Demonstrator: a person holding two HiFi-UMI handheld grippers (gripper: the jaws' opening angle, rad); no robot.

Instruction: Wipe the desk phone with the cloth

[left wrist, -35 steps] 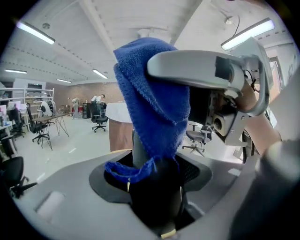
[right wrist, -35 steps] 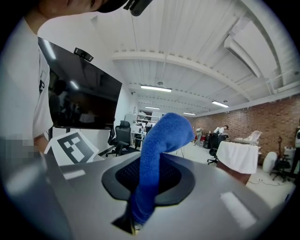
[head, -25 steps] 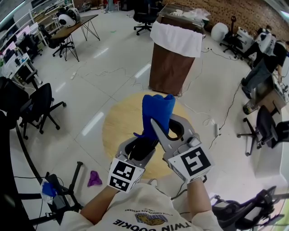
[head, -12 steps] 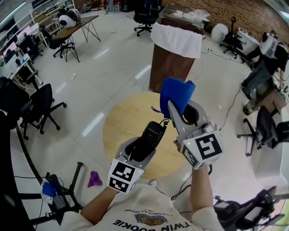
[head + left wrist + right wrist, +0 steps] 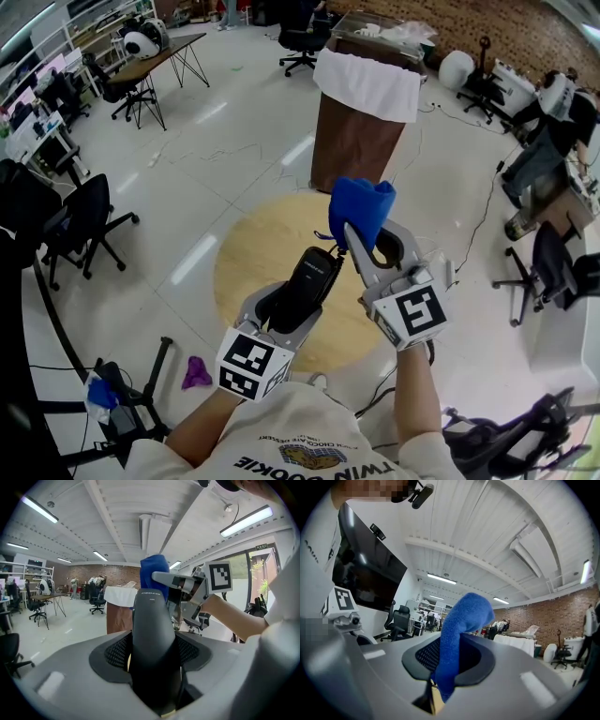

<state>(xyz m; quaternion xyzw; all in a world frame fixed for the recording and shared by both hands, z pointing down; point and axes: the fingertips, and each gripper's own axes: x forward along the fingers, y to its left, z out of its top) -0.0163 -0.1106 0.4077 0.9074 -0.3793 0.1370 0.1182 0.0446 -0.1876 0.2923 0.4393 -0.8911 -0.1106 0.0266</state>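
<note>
A black phone handset (image 5: 309,279) sticks up and forward out of my left gripper (image 5: 298,306), whose jaws are shut on its lower half. In the left gripper view the handset (image 5: 153,634) fills the gap between the mesh pads of that gripper (image 5: 153,654). My right gripper (image 5: 377,246) is shut on a folded blue cloth (image 5: 362,208), held just right of and beyond the handset's far end. I cannot tell whether cloth and handset touch. The cloth (image 5: 460,625) rises from between the right gripper's (image 5: 451,657) pads. From the left gripper view the cloth (image 5: 154,570) shows behind the handset's tip.
Both grippers hang over a round wooden table (image 5: 251,255). Beyond it stands a brown bin with a white liner (image 5: 361,122). Office chairs (image 5: 80,220) stand at the left and right, and cables lie on the glossy floor. A purple rag (image 5: 195,372) lies on the floor.
The right gripper carried the blue cloth to the right, off the handset it had covered, then back slightly. The handset's upper end now shows. The left gripper barely moved.
</note>
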